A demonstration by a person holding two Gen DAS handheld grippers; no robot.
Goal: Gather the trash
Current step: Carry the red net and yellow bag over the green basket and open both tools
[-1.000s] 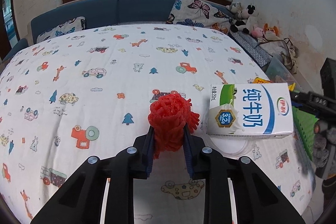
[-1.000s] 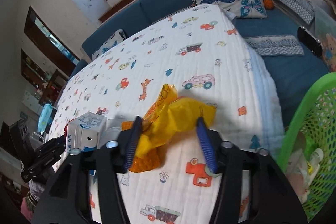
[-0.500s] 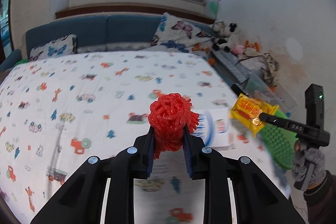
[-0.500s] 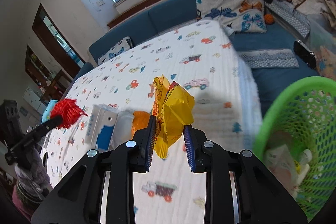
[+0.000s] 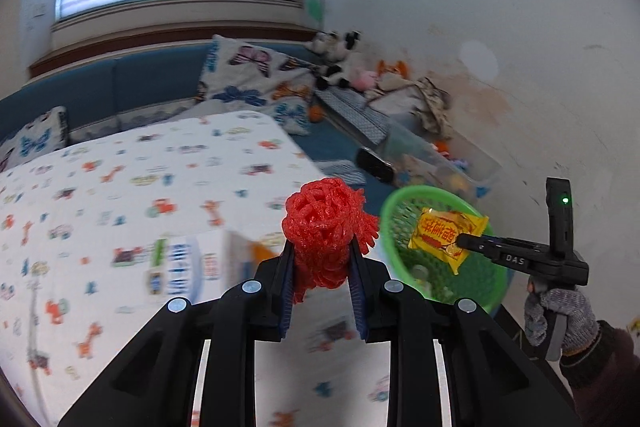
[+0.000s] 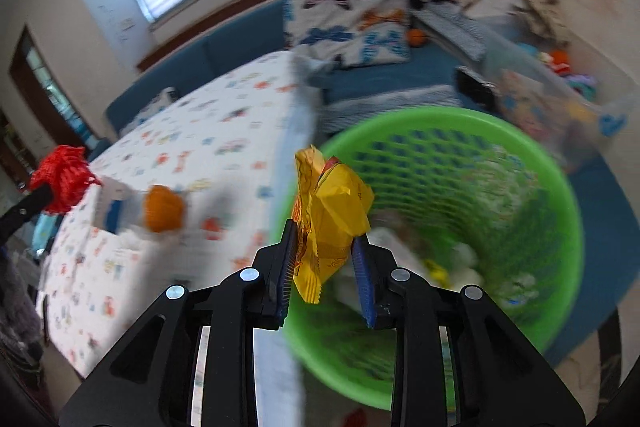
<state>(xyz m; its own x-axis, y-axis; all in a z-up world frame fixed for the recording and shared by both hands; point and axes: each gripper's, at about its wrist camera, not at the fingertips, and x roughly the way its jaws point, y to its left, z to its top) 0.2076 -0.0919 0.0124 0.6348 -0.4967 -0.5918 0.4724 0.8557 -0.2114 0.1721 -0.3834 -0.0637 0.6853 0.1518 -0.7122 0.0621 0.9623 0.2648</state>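
Observation:
My left gripper (image 5: 320,267) is shut on a red foam net (image 5: 326,227) and holds it above the bed's right edge. My right gripper (image 6: 326,263) is shut on a yellow snack wrapper (image 6: 332,215) and holds it over the green mesh basket (image 6: 552,187). In the left wrist view the wrapper (image 5: 444,233) hangs above the basket (image 5: 490,291). The basket holds several pale pieces of trash. A milk carton (image 5: 188,267) and an orange item (image 6: 162,209) lie blurred on the bed.
The bed has a cartoon-print sheet (image 5: 120,187). A blue sofa with butterfly pillows (image 5: 256,75) runs behind it. Stuffed toys (image 5: 340,59) and a clear storage box (image 5: 440,155) line the wall. The basket stands on the floor at the bed's right side.
Both grippers swung right toward the basket. The right gripper closed on the wrapper, lifted it off the bed and now holds it over the basket. The left still grips the red net.

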